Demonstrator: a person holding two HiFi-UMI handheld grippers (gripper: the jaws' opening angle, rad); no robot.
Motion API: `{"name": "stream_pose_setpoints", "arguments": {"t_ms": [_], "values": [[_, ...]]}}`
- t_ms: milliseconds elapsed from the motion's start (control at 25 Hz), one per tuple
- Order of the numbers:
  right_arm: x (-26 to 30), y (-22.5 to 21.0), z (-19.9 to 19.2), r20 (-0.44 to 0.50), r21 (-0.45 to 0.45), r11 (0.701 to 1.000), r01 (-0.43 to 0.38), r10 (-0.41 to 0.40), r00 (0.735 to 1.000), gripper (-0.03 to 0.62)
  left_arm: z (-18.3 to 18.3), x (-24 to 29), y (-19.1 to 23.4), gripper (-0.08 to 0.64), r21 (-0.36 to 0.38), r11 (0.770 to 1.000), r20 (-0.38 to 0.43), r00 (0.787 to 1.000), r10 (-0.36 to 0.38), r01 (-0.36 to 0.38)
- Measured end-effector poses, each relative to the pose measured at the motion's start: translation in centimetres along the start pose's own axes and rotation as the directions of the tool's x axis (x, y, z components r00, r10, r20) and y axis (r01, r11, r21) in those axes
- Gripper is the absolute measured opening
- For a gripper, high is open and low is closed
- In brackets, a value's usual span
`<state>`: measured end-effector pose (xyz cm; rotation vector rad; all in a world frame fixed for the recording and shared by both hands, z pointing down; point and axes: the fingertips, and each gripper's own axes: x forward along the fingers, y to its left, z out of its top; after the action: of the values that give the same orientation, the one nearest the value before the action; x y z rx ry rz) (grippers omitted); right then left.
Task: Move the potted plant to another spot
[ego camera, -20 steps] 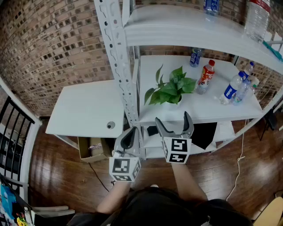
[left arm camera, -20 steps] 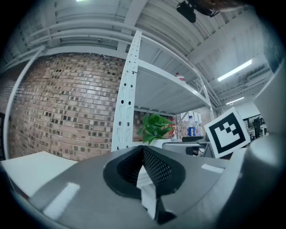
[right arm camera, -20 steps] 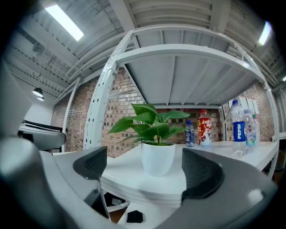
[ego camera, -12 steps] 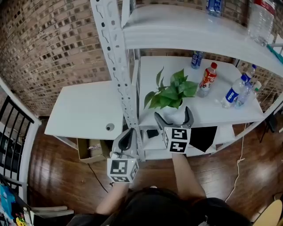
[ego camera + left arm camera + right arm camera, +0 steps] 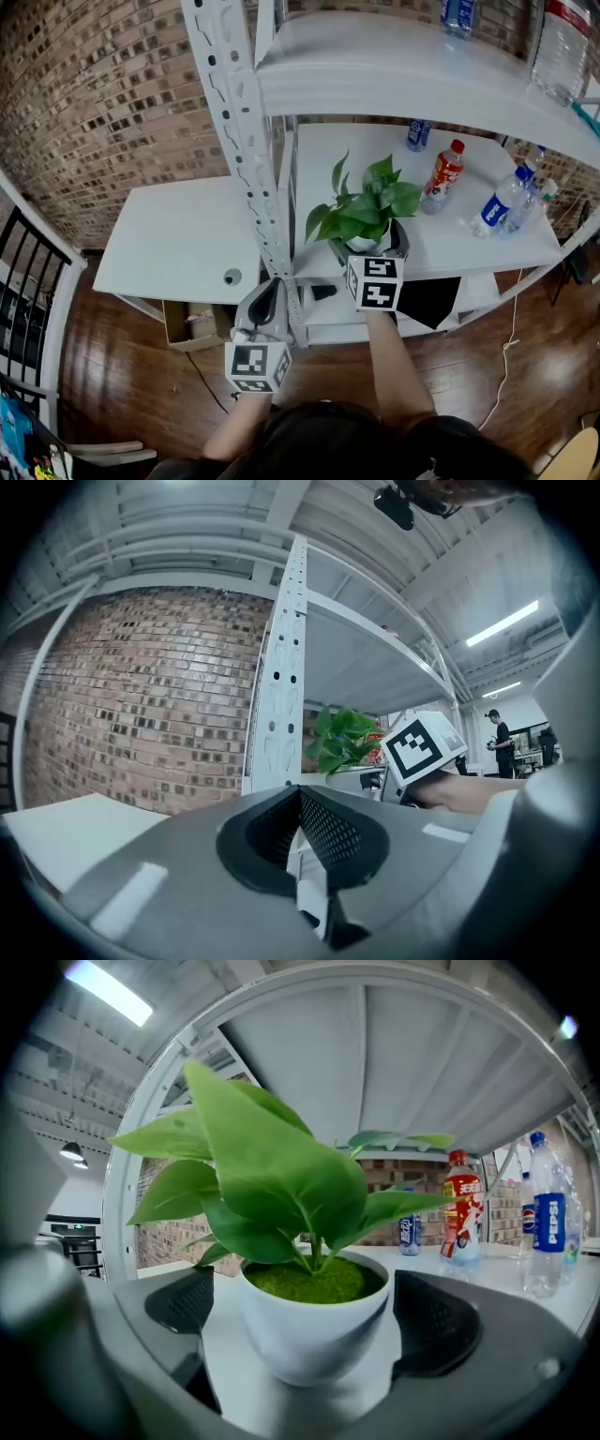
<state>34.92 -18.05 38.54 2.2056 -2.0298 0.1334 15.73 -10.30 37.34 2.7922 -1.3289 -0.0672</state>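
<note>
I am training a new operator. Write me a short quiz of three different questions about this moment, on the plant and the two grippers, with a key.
1. True or false: the right gripper has its jaws pressed onto the pot of the potted plant.
2. Where does the potted plant stand? A the floor; B the rack's middle shelf; C the white desk.
3. Fill in: the jaws of the left gripper are ____ with nothing between them.

Key: 1 false, the jaws stand apart with a gap on each side of the pot; 2 B; 3 shut.
</note>
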Motion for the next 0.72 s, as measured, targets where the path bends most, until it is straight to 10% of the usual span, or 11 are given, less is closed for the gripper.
{"name": "stream_pose_setpoints", "arguments": {"t_ms": [720], "values": [[-0.9, -0.5, 0.3, 0.033, -0.013, 0.999, 0.032, -0.032, 0.999, 0.476, -0.3, -0.5, 0.5, 0.012, -0.003, 1.000, -0.012, 1.000, 0.003, -0.003]]}}
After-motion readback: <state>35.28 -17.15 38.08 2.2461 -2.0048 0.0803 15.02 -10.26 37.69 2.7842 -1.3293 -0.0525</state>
